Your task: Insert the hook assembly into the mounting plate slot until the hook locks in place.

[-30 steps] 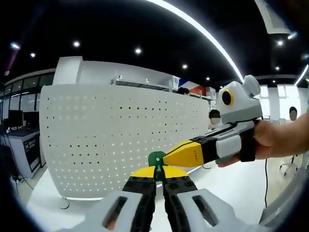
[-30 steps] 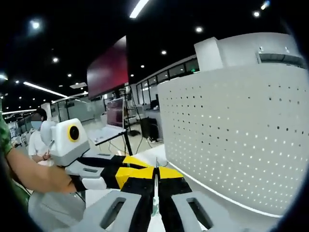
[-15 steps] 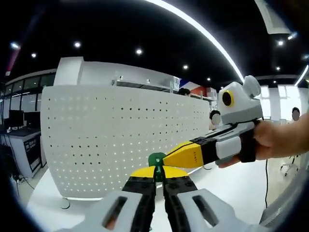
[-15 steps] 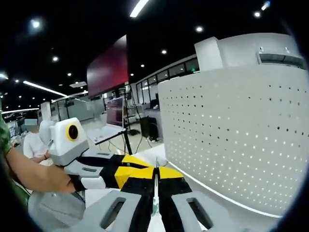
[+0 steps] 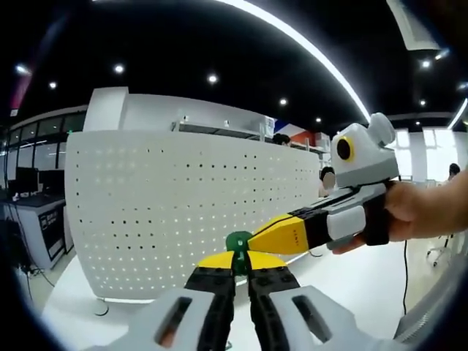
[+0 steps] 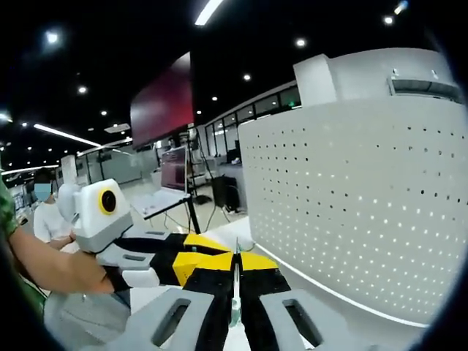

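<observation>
In the left gripper view, we see our left gripper (image 5: 240, 272) with its two jaws pressed close together. They pinch a small green hook piece (image 5: 238, 242), whose round top pokes up just above the yellow tips. The right gripper (image 5: 257, 239) comes in from the right, held by a hand (image 5: 417, 212). Its yellow tip touches the green hook piece from the side; we cannot tell here how its jaws stand. Behind them stands a big white plate full of little holes (image 5: 183, 212), upright on the white bench (image 5: 351, 281). The hook piece is in front of the plate, near its bottom edge, and we cannot tell if it touches it.

In the right gripper view, the right gripper (image 6: 235, 267) has its jaws almost shut on a thin green strip (image 6: 235, 289), which we see edge-on between them. The left gripper (image 6: 191, 265) reaches in from the left, held at the end of an arm (image 6: 51, 263), and its yellow tip meets ours. The white plate with holes (image 6: 365, 212) stands on the right side, apart from the tips.
</observation>
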`<state>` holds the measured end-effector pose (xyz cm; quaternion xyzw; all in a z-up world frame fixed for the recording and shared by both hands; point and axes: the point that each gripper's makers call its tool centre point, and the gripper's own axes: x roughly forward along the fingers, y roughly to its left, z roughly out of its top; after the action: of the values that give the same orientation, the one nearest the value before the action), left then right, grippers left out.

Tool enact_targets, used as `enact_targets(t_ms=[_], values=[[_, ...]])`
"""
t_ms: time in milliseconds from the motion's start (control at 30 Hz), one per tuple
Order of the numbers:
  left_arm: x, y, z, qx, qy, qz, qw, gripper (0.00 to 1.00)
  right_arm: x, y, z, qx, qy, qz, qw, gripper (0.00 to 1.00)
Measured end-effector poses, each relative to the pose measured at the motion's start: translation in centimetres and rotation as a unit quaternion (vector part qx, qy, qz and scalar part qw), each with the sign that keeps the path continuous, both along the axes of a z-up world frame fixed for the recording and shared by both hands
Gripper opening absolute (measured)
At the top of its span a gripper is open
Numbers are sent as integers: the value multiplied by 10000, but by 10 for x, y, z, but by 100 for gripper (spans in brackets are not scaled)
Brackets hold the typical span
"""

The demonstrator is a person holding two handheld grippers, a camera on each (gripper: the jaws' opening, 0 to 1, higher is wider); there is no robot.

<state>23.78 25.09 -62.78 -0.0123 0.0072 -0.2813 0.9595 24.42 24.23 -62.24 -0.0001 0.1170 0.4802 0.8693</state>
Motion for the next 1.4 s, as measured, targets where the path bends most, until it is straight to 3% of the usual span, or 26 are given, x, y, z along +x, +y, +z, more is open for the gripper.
enact_targets(t_ms=[600, 1167, 1400], values=[[3, -1, 4, 16, -107, 1, 9999, 4, 2, 0, 1, -13, -83, -17, 10000, 0], [2, 0, 1, 8, -90, 11, 10000, 4, 0, 2, 1, -328, -420, 33, 9986, 0], [2, 3, 1, -58, -57, 62, 9999, 4, 0, 2, 6, -222, -389, 17, 9990, 0]])
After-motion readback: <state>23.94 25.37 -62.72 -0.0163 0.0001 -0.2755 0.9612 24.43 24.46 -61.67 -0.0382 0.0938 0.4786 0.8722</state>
